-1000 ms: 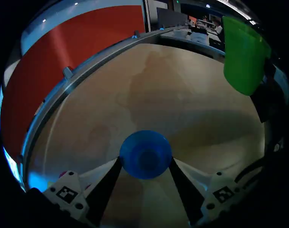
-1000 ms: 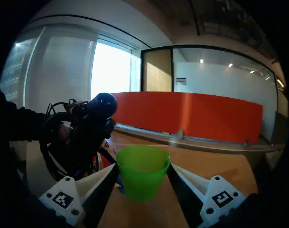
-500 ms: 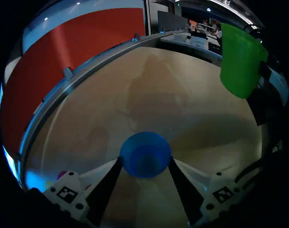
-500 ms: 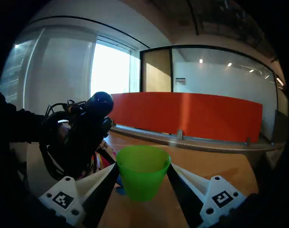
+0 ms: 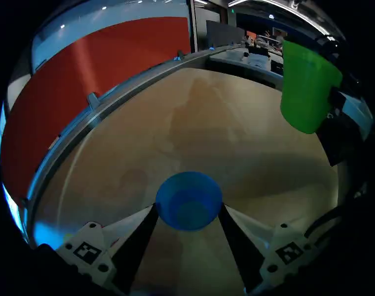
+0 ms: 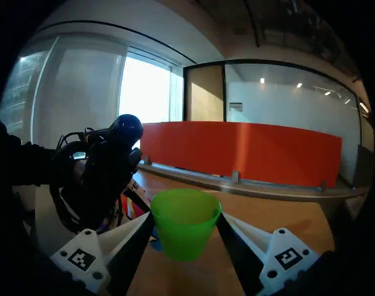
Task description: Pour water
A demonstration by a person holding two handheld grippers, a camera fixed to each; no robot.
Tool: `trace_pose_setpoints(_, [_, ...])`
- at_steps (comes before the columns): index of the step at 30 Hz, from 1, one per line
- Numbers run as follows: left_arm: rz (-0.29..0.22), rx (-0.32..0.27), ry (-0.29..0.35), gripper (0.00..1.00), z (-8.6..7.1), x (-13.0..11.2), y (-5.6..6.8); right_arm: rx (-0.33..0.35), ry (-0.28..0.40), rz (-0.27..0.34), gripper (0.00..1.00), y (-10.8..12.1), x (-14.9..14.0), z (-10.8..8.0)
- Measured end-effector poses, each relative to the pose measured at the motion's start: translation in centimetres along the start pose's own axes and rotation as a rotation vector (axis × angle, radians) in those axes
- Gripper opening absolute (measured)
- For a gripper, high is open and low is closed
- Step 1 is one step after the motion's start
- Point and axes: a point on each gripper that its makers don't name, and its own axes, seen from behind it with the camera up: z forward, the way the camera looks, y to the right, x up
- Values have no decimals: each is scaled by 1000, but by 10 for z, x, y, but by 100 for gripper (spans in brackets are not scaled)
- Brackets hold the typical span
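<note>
Left gripper (image 5: 188, 208): closed on the blue cup (image 5: 188, 200), one finger pressing each side of its wall.
Blue cup: held above the wooden table (image 5: 197, 123), its open mouth facing the camera (whether there is water inside cannot be told).
Right gripper (image 6: 185, 217): closed on the green cup (image 6: 185, 224), a finger on either side of it.
Green cup: upright with its mouth up in the right gripper view. In the left gripper view it hangs at the upper right (image 5: 306, 89), clear of the table and apart from the blue cup.
Table: pale wood, with soft shadows across it.
Orange partition (image 6: 246, 148): runs along the table's far edge.
Dark sleeve (image 6: 24, 163): at the left of the right gripper view, behind the black, cabled body of the left gripper (image 6: 106, 172).
</note>
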Motion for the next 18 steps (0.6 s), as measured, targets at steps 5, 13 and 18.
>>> trace_pose_setpoints(5, [-5,3,20,86,-9,3,-2,2,3,-4,90,-2,3,1])
trace_pose_setpoints(13, [-20,10,70,86,-26,9,-5,6,10,-12,90,-7,10,1])
trace_pose_setpoints(18, [-42,12,115,86,-38,14,-7,8,13,-16,90,-10,14,0])
